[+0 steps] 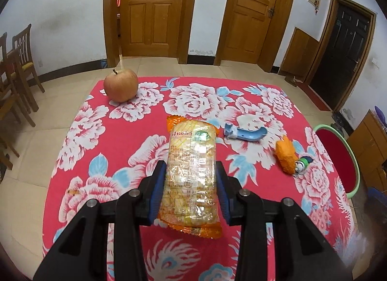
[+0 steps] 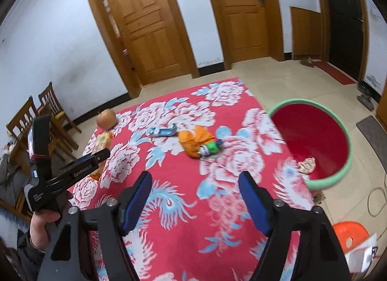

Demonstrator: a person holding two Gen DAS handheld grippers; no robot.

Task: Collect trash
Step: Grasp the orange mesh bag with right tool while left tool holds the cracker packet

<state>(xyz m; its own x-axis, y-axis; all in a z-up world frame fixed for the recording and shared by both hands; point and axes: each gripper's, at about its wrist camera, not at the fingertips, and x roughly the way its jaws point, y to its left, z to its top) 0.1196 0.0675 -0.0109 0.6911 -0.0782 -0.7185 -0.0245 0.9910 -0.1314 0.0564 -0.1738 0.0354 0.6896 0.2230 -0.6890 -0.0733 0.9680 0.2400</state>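
The left gripper is clamping a snack packet between its blue pads, about halfway closed; the packet is clear w/ orange ends and is standing up out of the jaws, above the red flowered tablecloth. In the right wrist view a hand is holding this gripper's black handle at the far left edge.

Far ahead and to the left of the left gripper, an apple is sitting near the far corner of the table. Ahead and to the right of it, a blue plastic piece is lying flat, and just right of that an orange wrapper is lying crumpled, w/ a small green-and-white bit touching its near end.

The right gripper is standing wide open above the cloth, w/ nothing between its pads. The orange wrapper is lying ahead of it, approx. centred between the fingers but well apart from them; the blue piece is a bit left of the wrapper.

To the right of the right gripper, beside the table edge, a red bin w/ green rim is standing on the floor. Some crumpled trash is lying inside at its near wall. An orange stool is showing lower right.
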